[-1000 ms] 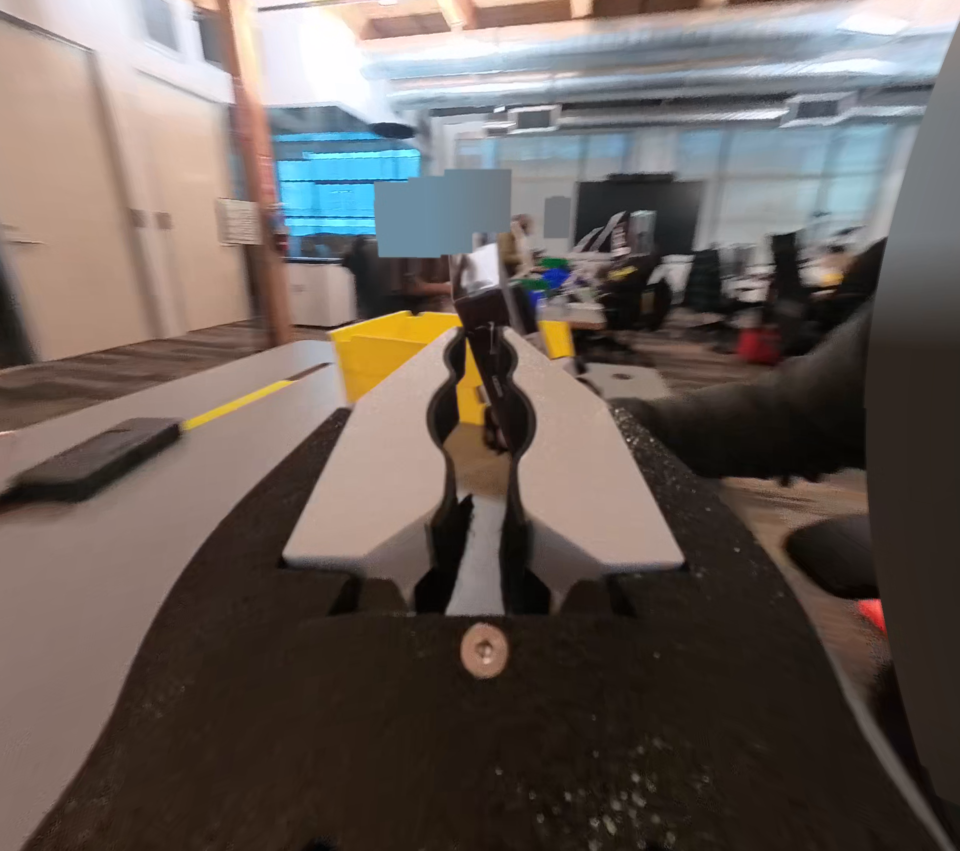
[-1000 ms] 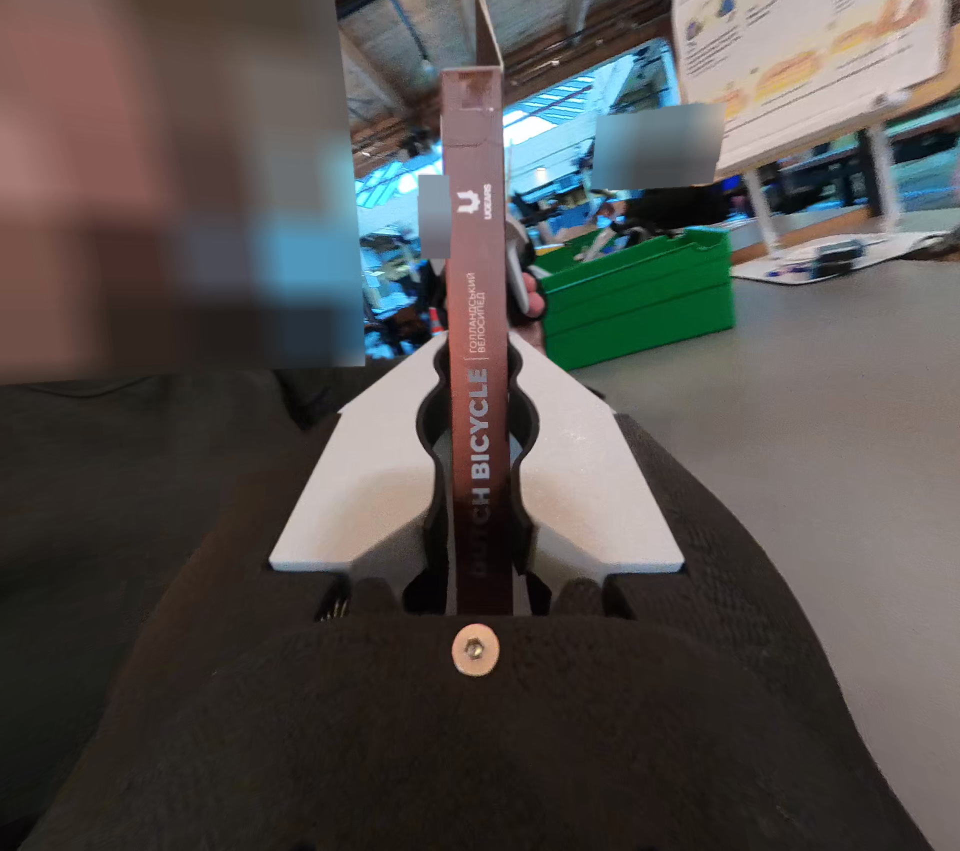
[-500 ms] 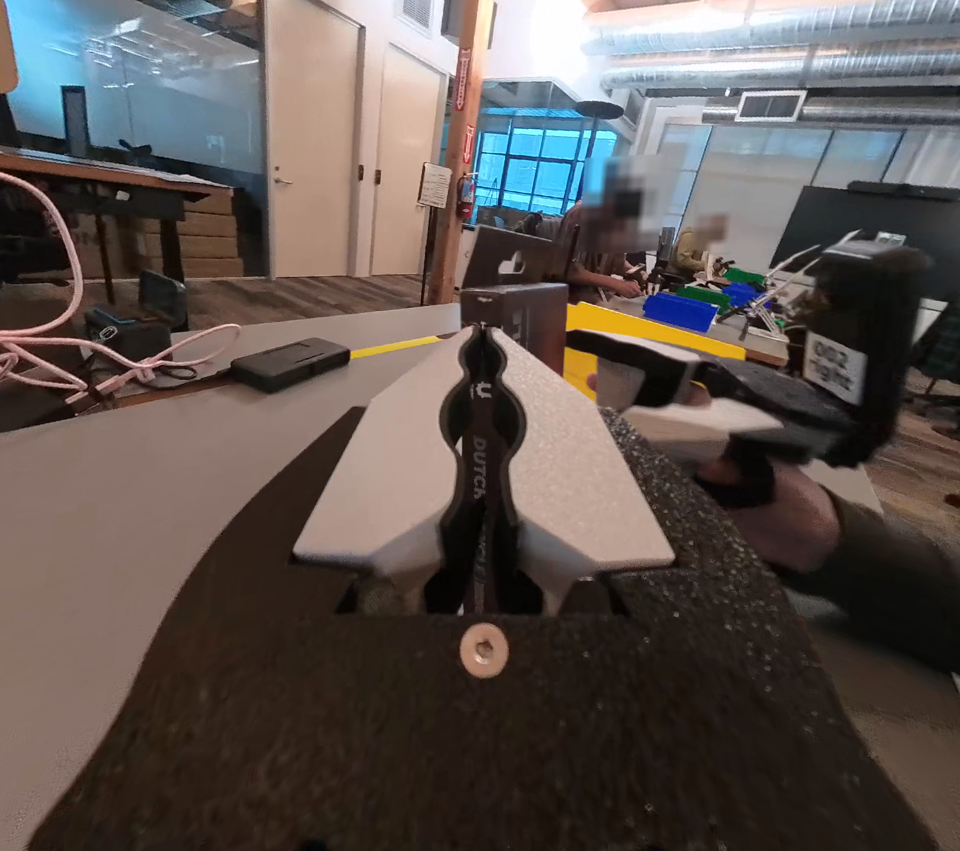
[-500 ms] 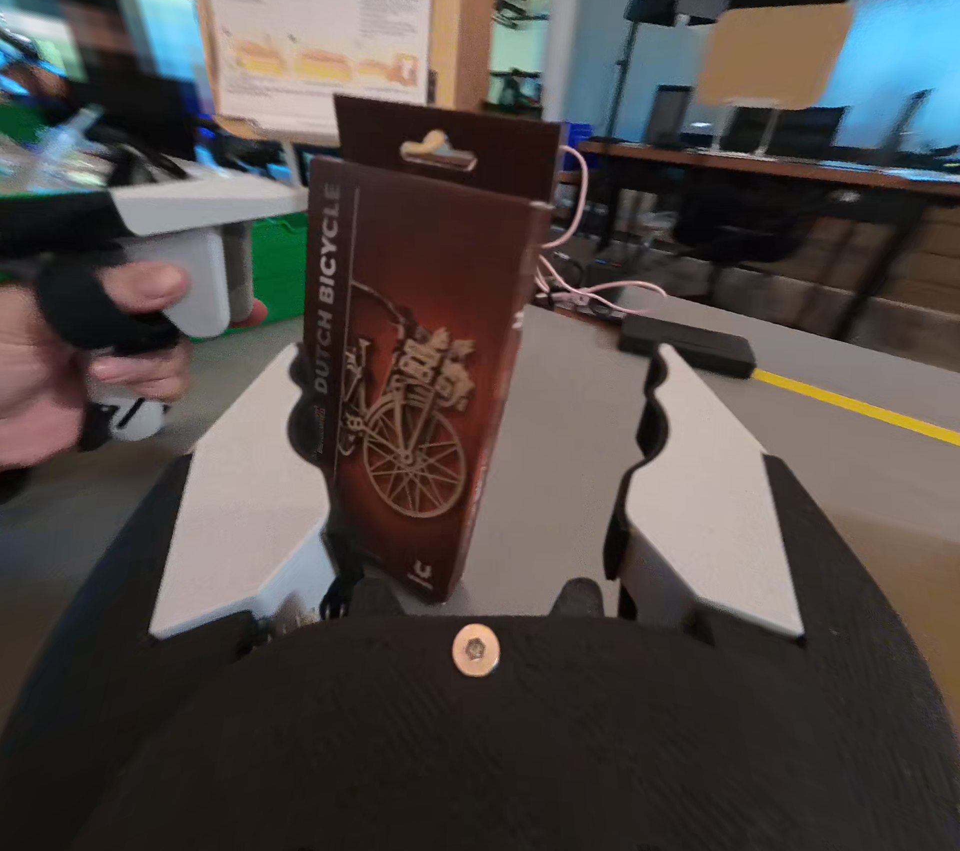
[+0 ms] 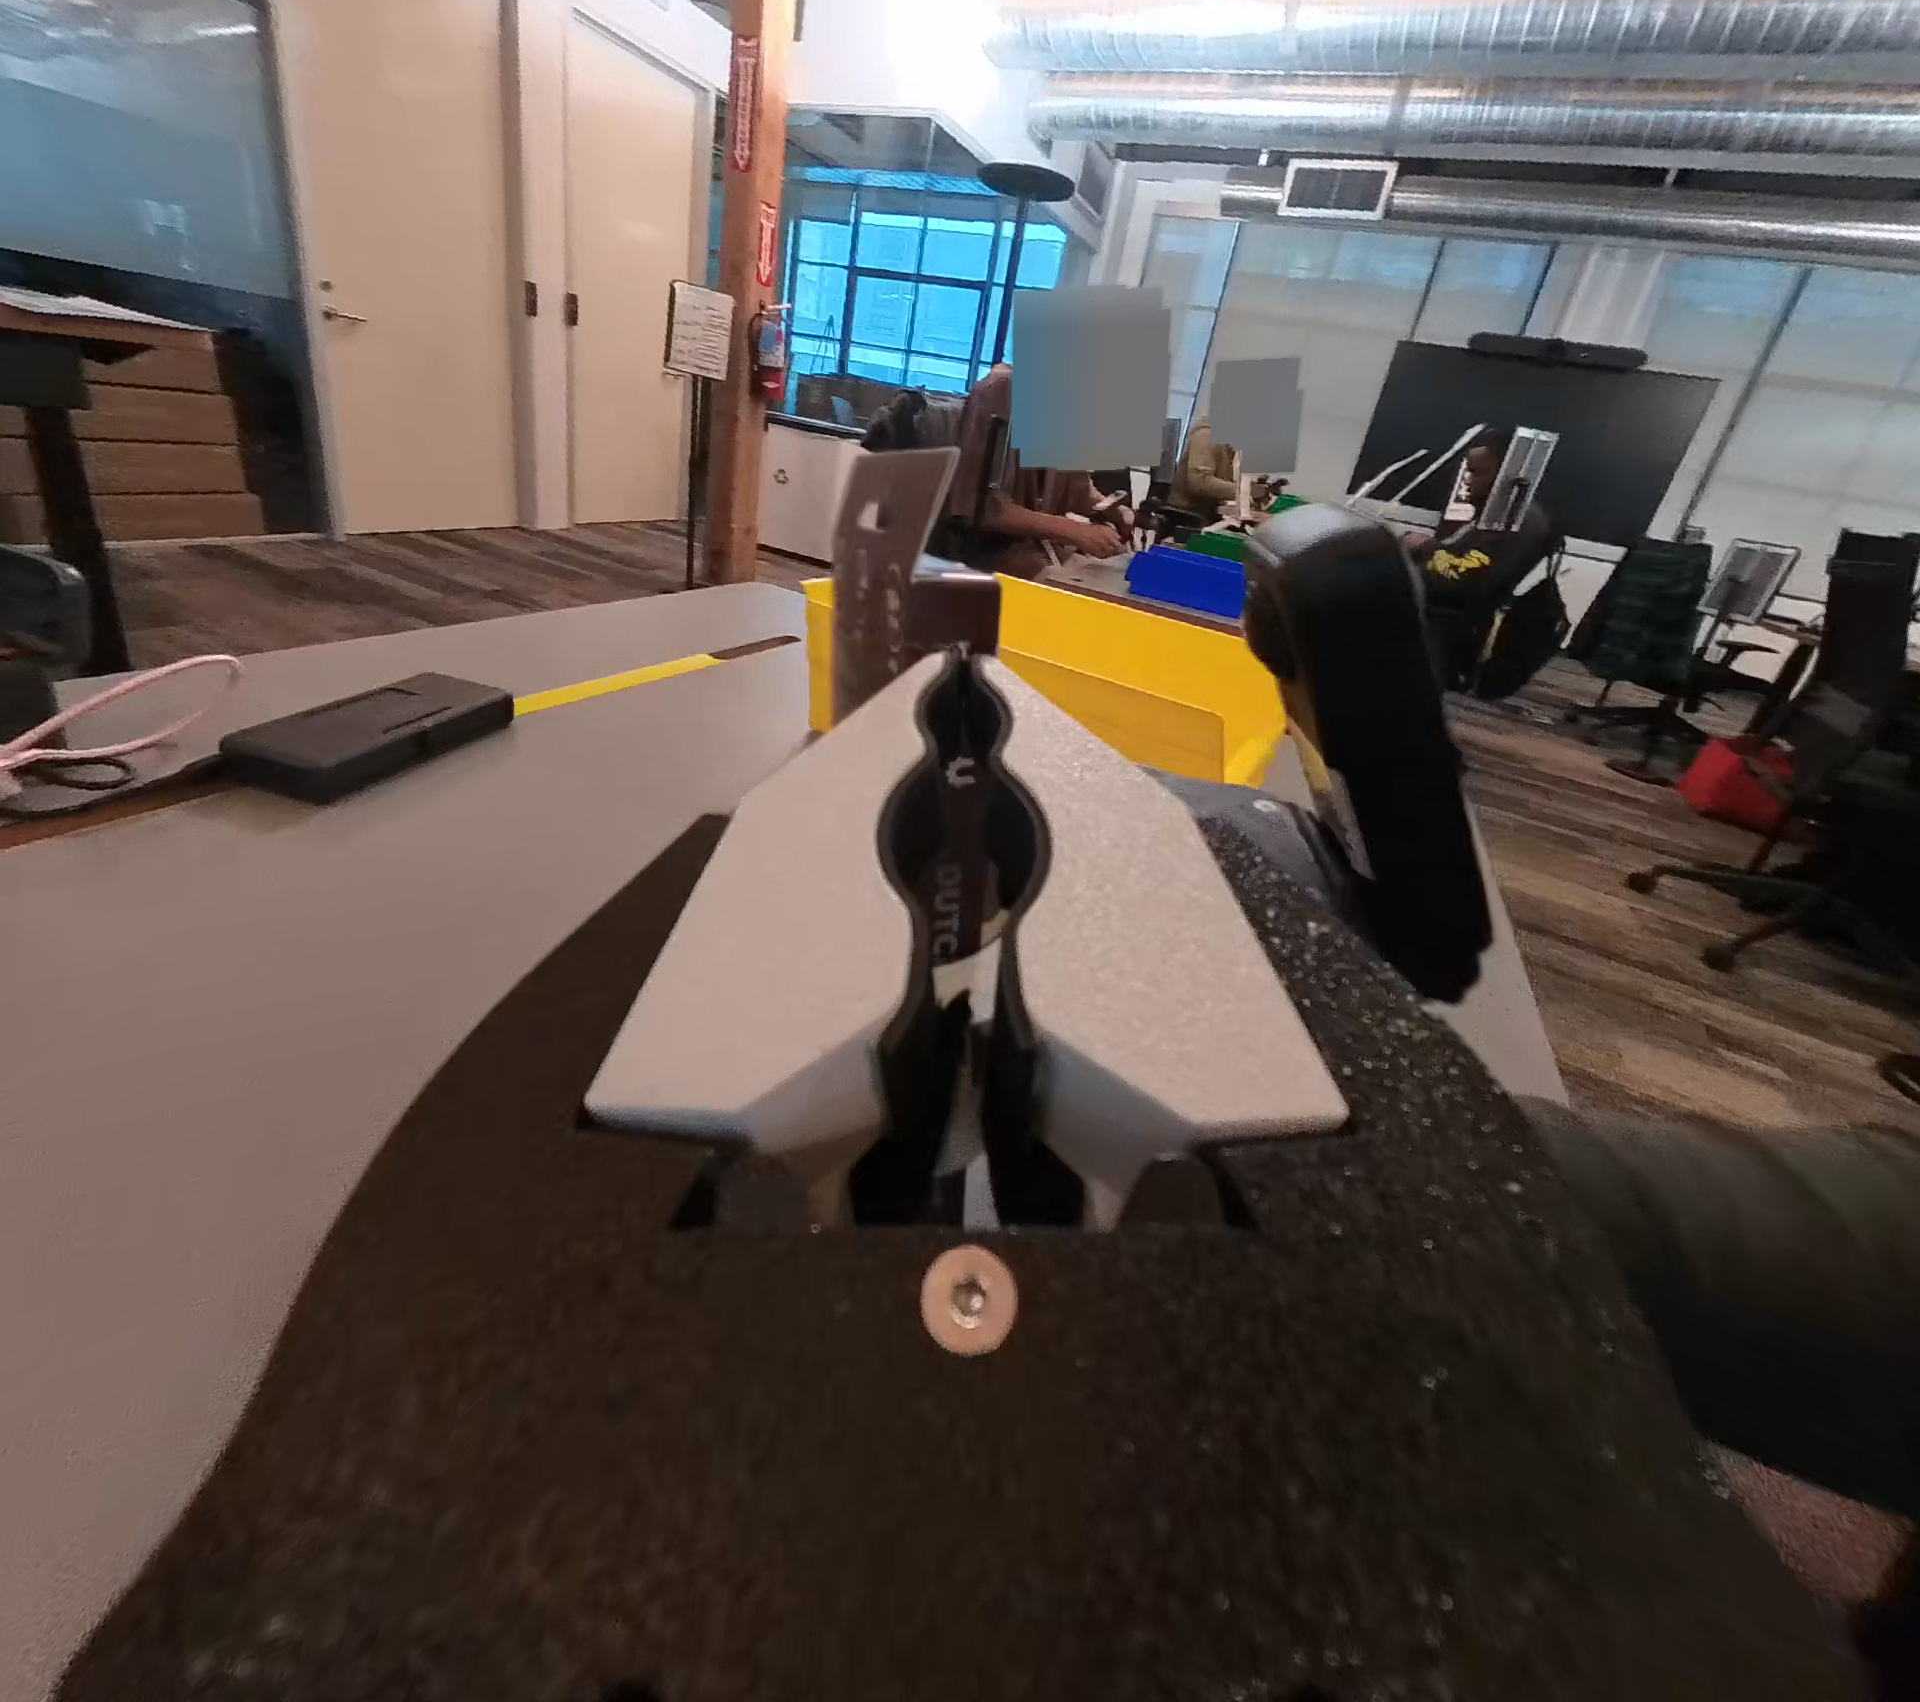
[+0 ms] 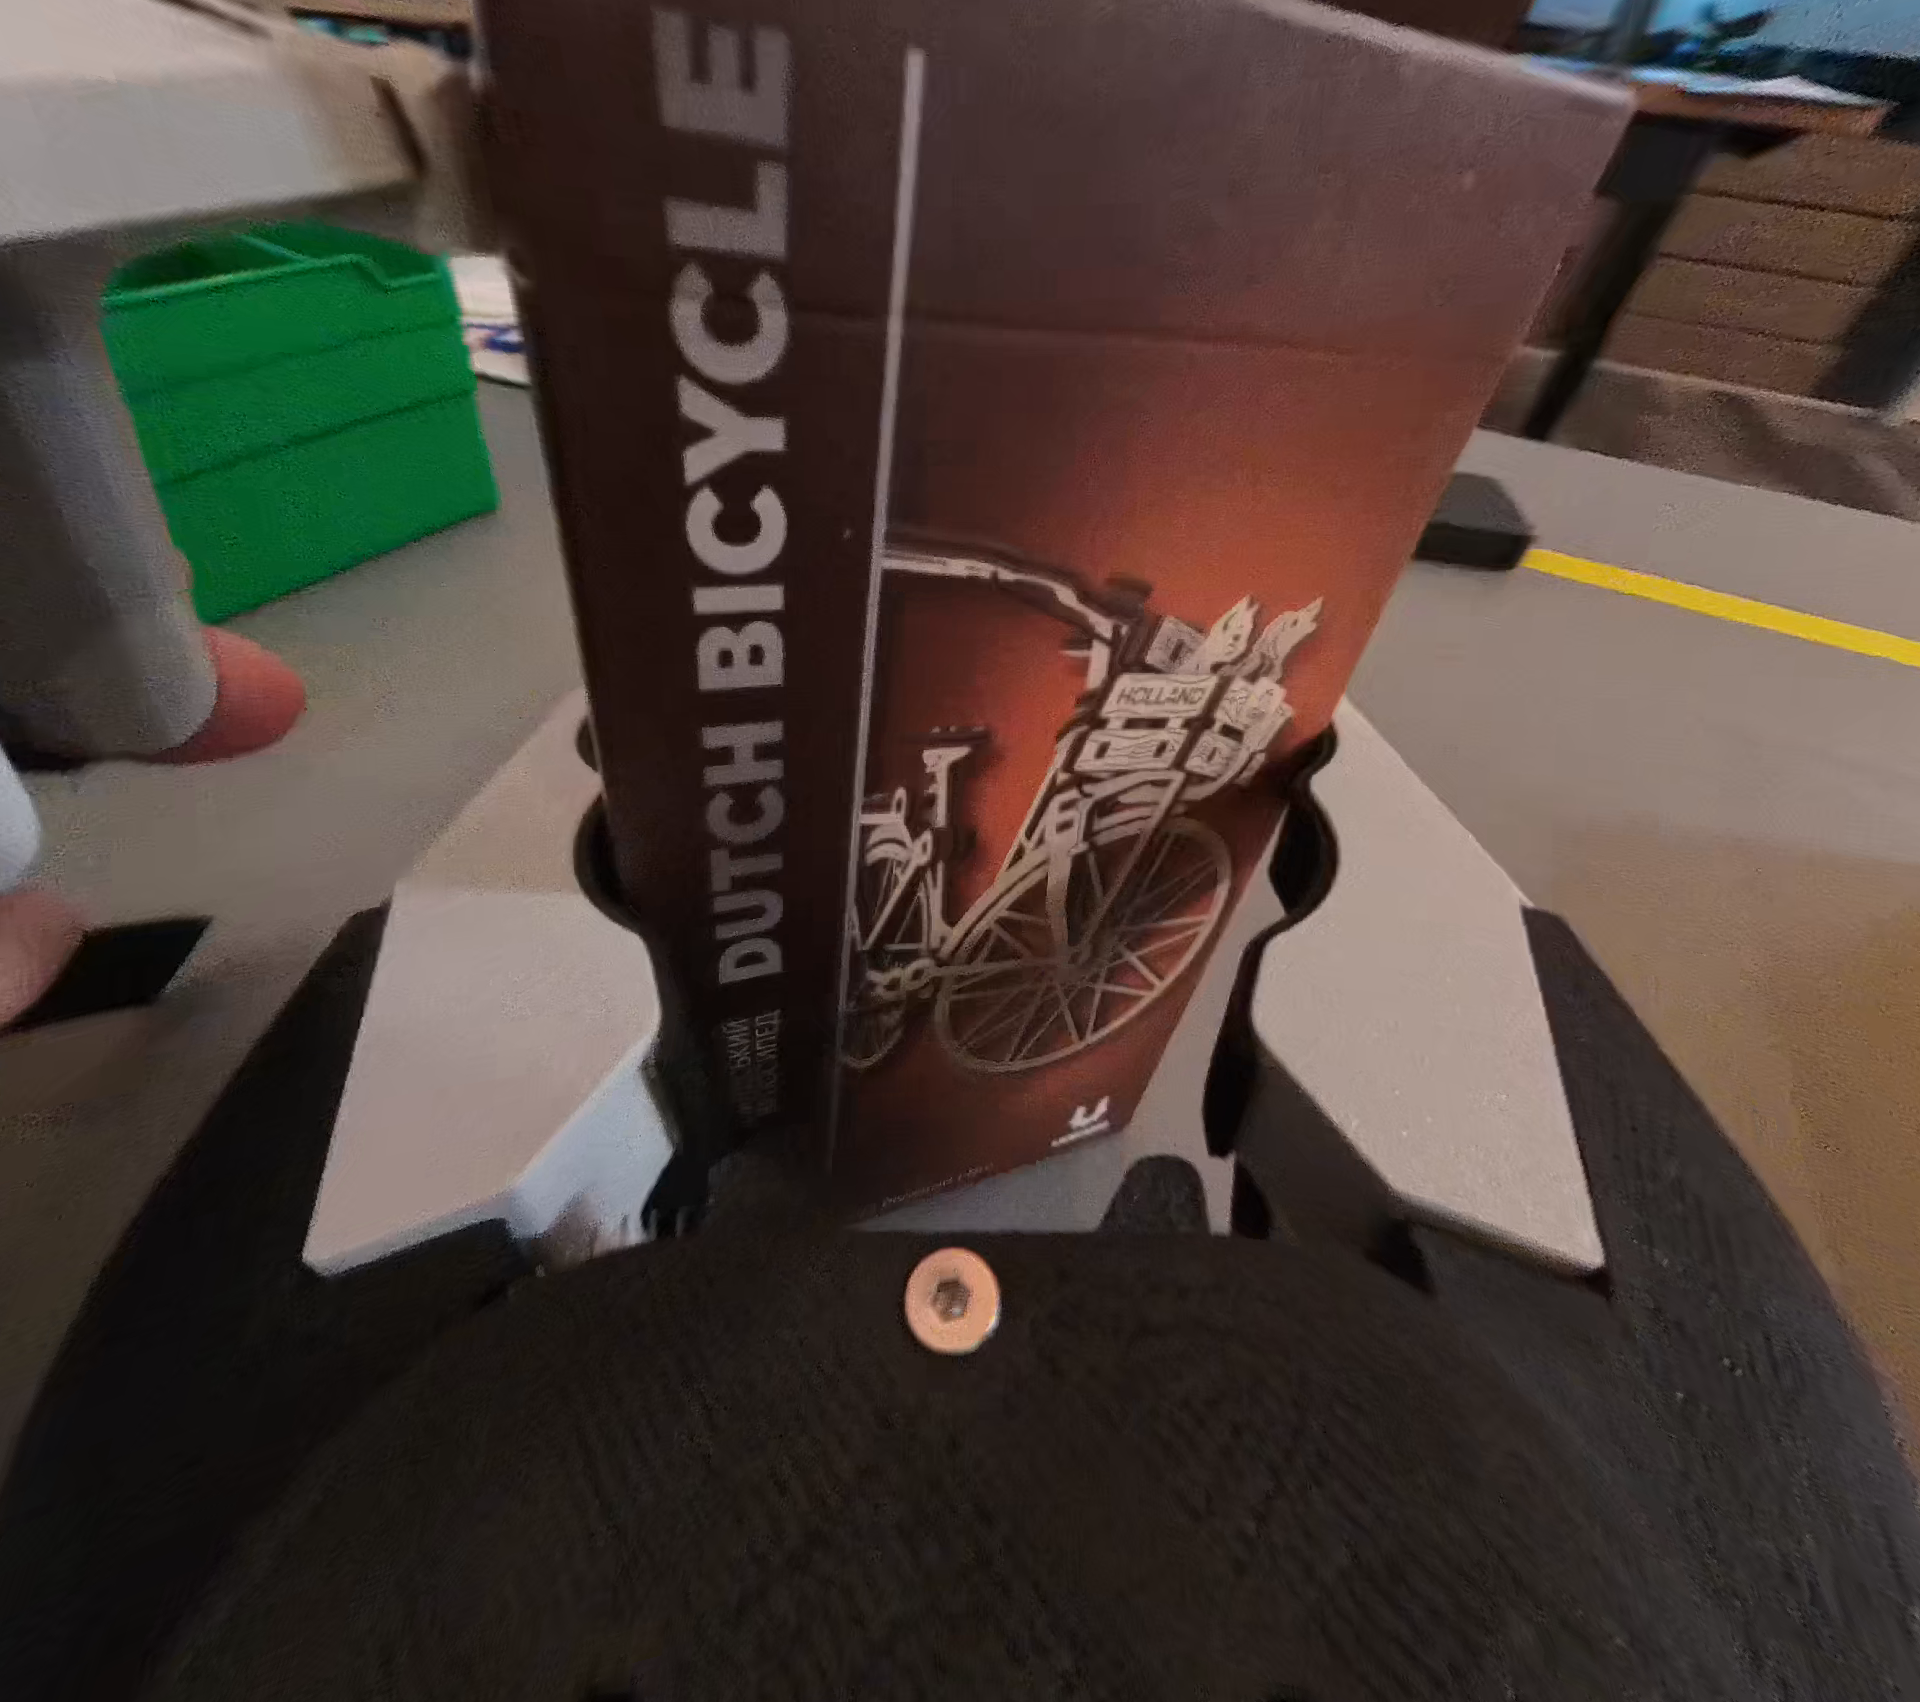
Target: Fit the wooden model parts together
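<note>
A brown cardboard model-kit box [image 6: 1091,426] with a bicycle picture and a hang tab stands upright. My left gripper [image 5: 961,665] is shut on the box's thin edge. The box top and tab [image 5: 899,572] stick out past its tips. My right gripper [image 6: 951,779] is open wide. The box's broad face stands between its fingers [image 6: 1382,977], close to both. I cannot tell if they touch it. The right gripper's black body [image 5: 1351,769] shows to the right in the left wrist view. No loose wooden parts show.
The grey table [image 5: 312,977] carries a black flat device [image 5: 364,733], a pink cable [image 5: 104,717] and a yellow tape line [image 6: 1714,608]. A yellow bin [image 5: 1122,696] stands behind the box, a green bin [image 6: 301,426] to the left. People sit far behind. Spacing between my two grippers at the tips: around 11 cm.
My right gripper, shut on the box's thin side a second ago, has opened. The box now faces it broadside and closer, between its fingers. My left gripper keeps hold of the box.
</note>
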`<state>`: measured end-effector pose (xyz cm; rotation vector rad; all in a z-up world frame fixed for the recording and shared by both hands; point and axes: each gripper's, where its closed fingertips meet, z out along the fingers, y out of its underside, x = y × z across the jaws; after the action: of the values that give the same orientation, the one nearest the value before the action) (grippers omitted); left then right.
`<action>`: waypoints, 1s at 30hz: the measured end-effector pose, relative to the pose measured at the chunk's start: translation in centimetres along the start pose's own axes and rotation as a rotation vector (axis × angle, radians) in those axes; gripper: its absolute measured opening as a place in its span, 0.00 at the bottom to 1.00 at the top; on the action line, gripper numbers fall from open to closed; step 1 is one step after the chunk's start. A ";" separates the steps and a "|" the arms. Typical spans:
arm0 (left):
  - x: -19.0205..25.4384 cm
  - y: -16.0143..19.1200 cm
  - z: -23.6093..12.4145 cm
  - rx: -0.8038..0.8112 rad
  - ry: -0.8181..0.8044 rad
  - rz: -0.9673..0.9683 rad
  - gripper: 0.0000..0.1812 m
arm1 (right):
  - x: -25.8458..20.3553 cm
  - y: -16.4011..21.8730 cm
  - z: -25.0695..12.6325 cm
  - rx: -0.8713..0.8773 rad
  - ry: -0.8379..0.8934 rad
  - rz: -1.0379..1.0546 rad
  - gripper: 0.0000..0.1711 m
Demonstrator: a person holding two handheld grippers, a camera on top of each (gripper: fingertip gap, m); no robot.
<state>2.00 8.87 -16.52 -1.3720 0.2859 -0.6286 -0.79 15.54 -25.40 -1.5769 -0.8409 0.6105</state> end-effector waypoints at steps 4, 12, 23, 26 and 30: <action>-0.5 -0.1 -0.4 -0.022 0.015 0.015 0.00 | -0.5 0.0 0.0 0.001 -0.122 -0.005 0.72; -1.7 -0.1 -0.8 -0.065 -0.013 0.124 0.00 | -1.8 0.1 -0.8 0.015 -0.371 -0.030 0.71; -7.8 0.0 -1.9 -0.055 -0.183 0.074 0.00 | -4.6 -0.1 -5.1 0.129 -0.837 -0.011 0.71; -7.9 0.1 -1.5 -0.057 -0.184 0.082 0.00 | -5.2 -0.6 -6.9 0.130 -1.019 0.108 0.70; -8.5 -0.2 -1.7 -0.047 -0.212 0.091 0.00 | -6.5 -1.2 -9.7 0.102 -1.275 0.276 0.71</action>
<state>-5.80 12.29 -18.12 -1.4496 0.1925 -0.3988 2.66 4.59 -23.00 -1.0888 -1.4554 1.9100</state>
